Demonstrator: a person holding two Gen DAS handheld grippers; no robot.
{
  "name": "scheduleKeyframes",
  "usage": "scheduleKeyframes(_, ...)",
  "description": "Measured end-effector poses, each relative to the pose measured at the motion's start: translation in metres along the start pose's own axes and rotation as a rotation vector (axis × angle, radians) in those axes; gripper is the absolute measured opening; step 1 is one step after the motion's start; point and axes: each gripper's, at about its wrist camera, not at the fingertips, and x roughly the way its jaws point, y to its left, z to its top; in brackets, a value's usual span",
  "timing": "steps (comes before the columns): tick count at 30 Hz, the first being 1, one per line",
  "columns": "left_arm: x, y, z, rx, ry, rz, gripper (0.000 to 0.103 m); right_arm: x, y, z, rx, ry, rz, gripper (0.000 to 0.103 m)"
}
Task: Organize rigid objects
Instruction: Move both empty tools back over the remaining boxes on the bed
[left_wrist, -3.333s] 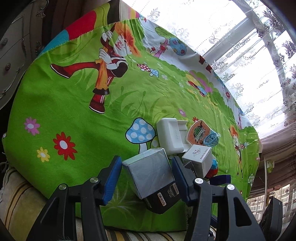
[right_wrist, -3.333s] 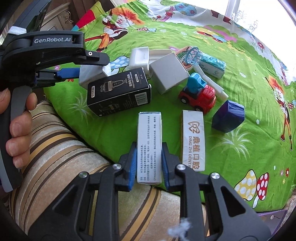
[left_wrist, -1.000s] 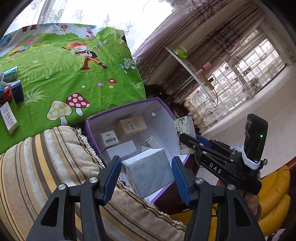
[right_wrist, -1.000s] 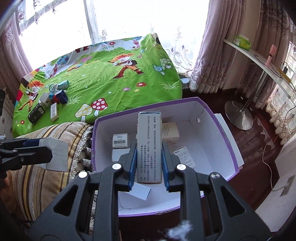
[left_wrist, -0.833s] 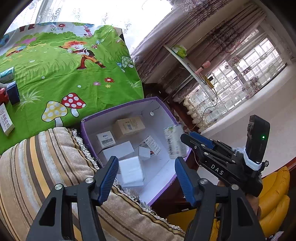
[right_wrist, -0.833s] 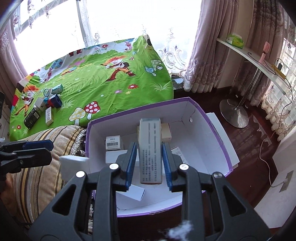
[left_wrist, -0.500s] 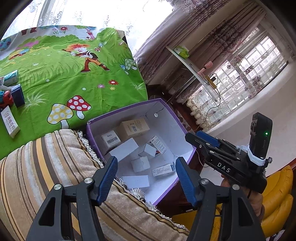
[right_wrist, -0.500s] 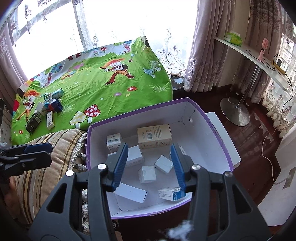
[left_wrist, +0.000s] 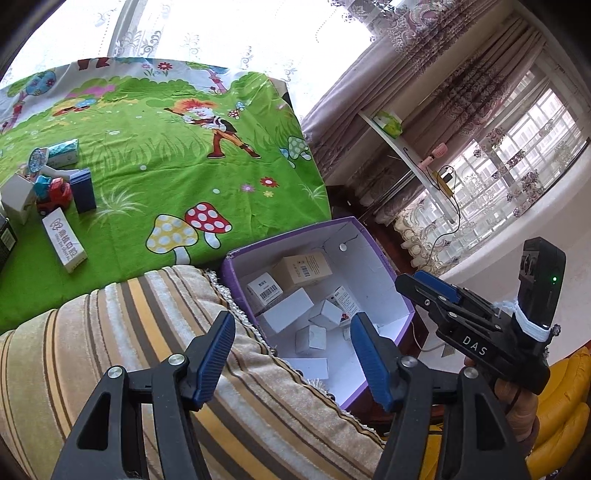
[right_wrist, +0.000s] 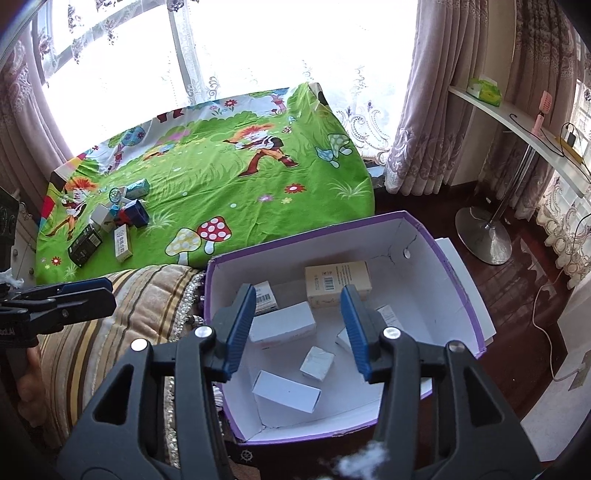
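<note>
Right now both grippers hang over the purple box (right_wrist: 458, 273), and neither holds anything: the left gripper (left_wrist: 291, 354) has its blue pads spread wide with only air between them, and the right gripper (right_wrist: 299, 328) is likewise released, its jaws standing apart above the box's white floor. Inside the box lie several small cartons: a tan carton (right_wrist: 338, 282) against the far wall, a barcode-labelled white carton (right_wrist: 266, 297) beside it toward the striped cushion (left_wrist: 110, 332), a long white carton (right_wrist: 282, 325) just in front of those, a small grey-white cube (right_wrist: 317, 362) near the middle, and another long white carton (right_wrist: 286, 390) closest to the box's near wall. Beyond the box, past the cushion, the green cartoon cloth (right_wrist: 221, 177) carries the remaining things, well apart from the box: a black carton (right_wrist: 85, 245), a white dental carton (left_wrist: 64, 240), a red toy truck (left_wrist: 53, 195) and a dark blue block (left_wrist: 83, 190), all clustered at the cloth's far end
</note>
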Motion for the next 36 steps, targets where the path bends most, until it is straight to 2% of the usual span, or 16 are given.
scheduleKeyframes(8, -0.030, 0.047, 0.004, -0.082, -0.052, 0.056, 0.066, 0.007, 0.046, 0.012, -0.089, 0.009, 0.057, 0.052)
scheduleKeyframes(17, -0.057, 0.130, 0.002, -0.259, -0.061, 0.123, 0.066, 0.022, 0.099, 0.020, -0.190, 0.036, 0.111, 0.056)
scheduleKeyframes(26, -0.057, 0.209, 0.003, -0.407, 0.037, 0.166, 0.066, 0.047, 0.158, 0.035, -0.268, 0.061, 0.166, 0.063)
scheduleKeyframes(36, -0.041, 0.263, 0.017, -0.463, 0.103, 0.167, 0.066, 0.094, 0.228, 0.056, -0.313, 0.127, 0.246, 0.065)
